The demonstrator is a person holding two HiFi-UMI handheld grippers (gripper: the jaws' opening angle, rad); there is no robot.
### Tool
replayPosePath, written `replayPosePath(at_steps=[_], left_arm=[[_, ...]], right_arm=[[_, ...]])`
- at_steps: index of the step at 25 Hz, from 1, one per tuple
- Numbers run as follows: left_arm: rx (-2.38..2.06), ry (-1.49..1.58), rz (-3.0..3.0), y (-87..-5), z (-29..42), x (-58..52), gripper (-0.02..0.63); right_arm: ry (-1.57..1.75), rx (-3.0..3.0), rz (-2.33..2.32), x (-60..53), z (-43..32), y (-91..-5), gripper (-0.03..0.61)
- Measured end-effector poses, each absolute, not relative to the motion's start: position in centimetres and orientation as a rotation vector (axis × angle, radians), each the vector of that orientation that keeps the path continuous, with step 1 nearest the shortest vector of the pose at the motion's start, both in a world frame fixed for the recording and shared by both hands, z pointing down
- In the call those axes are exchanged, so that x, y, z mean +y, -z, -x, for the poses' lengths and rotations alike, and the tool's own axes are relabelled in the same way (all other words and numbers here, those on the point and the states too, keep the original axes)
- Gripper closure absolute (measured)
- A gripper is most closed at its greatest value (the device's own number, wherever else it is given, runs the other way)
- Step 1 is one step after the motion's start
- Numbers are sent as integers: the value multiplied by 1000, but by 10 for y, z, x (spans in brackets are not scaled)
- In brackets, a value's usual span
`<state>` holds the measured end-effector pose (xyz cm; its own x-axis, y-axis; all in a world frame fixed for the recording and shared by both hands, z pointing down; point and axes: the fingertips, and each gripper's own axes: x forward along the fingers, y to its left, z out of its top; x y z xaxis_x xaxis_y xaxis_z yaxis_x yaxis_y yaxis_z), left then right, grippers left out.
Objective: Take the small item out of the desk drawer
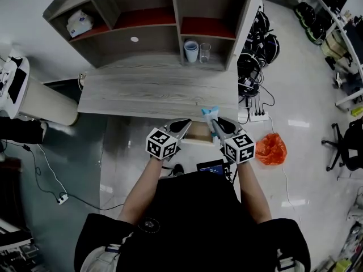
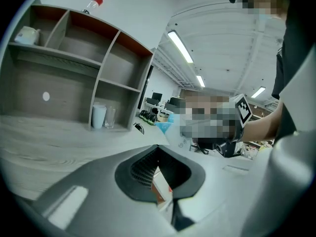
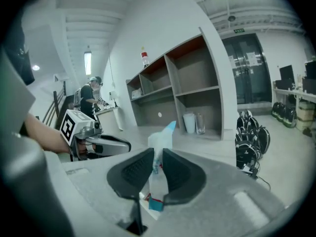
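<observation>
pale blue-and-white plastic, the small packet (image 3: 160, 143), sits pinched between the pads of my right gripper (image 3: 157, 168), with its top corner poking out past the tips. that gripper is clamped on it and holds it just above the right end of the open drawer (image 1: 198, 134). my left gripper (image 2: 160, 174) is closed down to a slim gap with a wood-coloured edge in it. i read that edge as the drawer's front, so i take the left gripper to be gripping the drawer at its left end.

the packet looks soft and thin, so i'd hold the squeeze even. i'd lift it straight up from the drawer until its bottom edge is clear of the front board, then carry it to the desk top (image 1: 153, 92) behind the drawer. i'd brace the left side so the drawer doesn't slide as the packet comes out.

the drawer's inside is almost wholly covered by both grippers in the head view, so i can't say whether anything else lies in it. the print on the packet is too small to read. whether the left pads truly bite the board or only straddle it is a close call from the left gripper view.
</observation>
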<state>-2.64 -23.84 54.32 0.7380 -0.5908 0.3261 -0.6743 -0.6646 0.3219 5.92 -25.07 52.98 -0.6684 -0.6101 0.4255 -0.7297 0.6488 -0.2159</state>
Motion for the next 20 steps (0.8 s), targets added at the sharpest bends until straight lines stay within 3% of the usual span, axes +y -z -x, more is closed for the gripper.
replayPosePath(at_steps=[20], left_arm=[[-993,-359,-2426,-568,-20,-212,612]], right_arm=[[-652,-2583,-988,-242,-105,-542,523]])
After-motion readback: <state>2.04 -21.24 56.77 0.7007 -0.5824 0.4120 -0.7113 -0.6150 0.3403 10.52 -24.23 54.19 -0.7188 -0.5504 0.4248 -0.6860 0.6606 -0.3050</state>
